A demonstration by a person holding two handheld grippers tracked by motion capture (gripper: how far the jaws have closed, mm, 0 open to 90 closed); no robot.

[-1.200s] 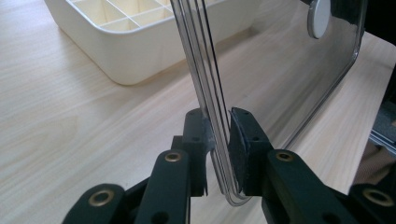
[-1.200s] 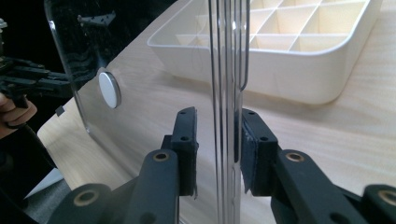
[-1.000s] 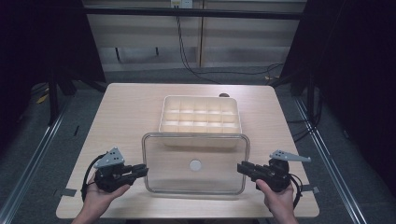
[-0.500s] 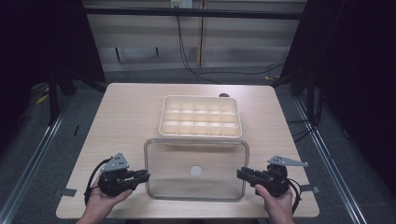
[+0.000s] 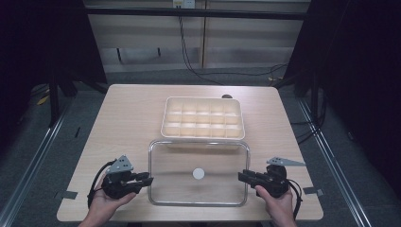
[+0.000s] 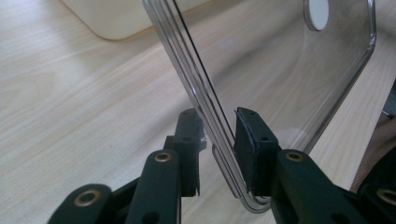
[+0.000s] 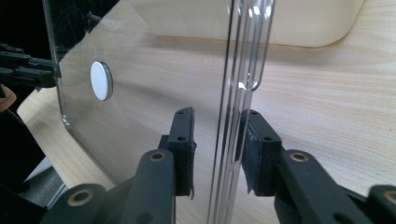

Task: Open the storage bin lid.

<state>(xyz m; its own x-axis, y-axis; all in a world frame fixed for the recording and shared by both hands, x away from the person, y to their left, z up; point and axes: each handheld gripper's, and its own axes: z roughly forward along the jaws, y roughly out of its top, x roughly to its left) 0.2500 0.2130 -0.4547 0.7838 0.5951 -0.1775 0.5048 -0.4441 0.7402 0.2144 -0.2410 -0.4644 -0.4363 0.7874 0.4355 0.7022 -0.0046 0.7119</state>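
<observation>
High view showed the clear lid (image 5: 198, 174) lying flat at the table's (image 5: 123, 123) six o'clock, just before the compartment tray (image 5: 203, 118). Left gripper (image 5: 147, 180) and right gripper (image 5: 242, 176) had just been opening, jaws loosely straddling its edges. Best withdraw straight outward, without nudging it.
</observation>
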